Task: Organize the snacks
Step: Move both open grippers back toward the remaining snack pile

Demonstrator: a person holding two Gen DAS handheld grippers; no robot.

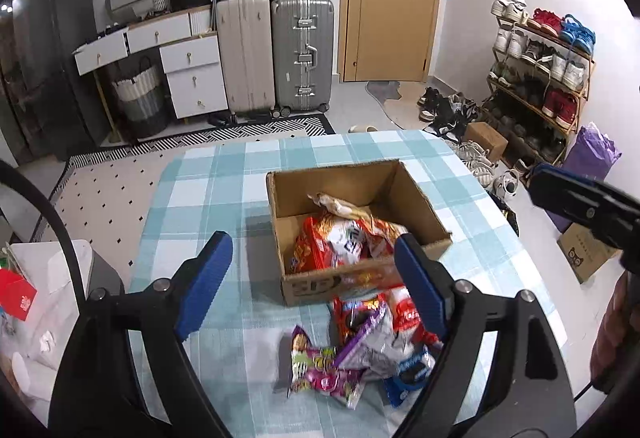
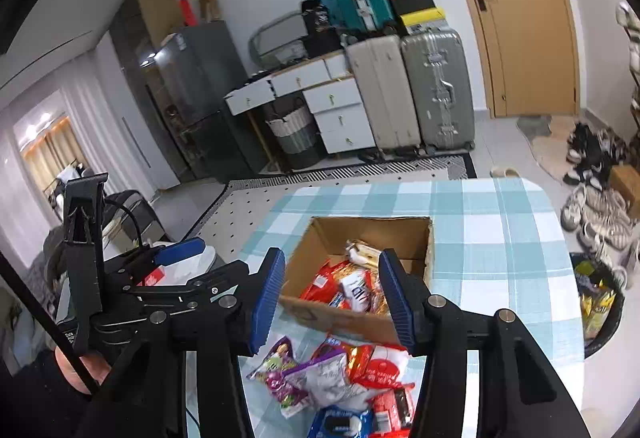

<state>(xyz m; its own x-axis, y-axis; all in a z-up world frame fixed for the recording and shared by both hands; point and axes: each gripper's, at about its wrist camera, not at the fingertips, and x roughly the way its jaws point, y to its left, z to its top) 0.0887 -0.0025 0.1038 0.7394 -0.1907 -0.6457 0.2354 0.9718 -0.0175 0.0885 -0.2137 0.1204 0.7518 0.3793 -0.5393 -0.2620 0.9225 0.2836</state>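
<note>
Hovering both tools above the table, I hold nothing: my left gripper [image 1: 316, 286] has its blue ribbed pads spread wide with only air between them, and my right gripper [image 2: 332, 302] stands parted and empty too. The open brown cardboard box [image 1: 416, 194] sits mid-table on the blue-and-white checked tablecloth [image 1: 224, 174], already holding red and white snack packets [image 1: 340, 242], so it serves as the collecting bin. A loose heap of red, purple and blue snack bags [image 2: 340, 382] lies just beside the box's near wall, toward the table's near edge, within reach for my next pick, I judge
</note>
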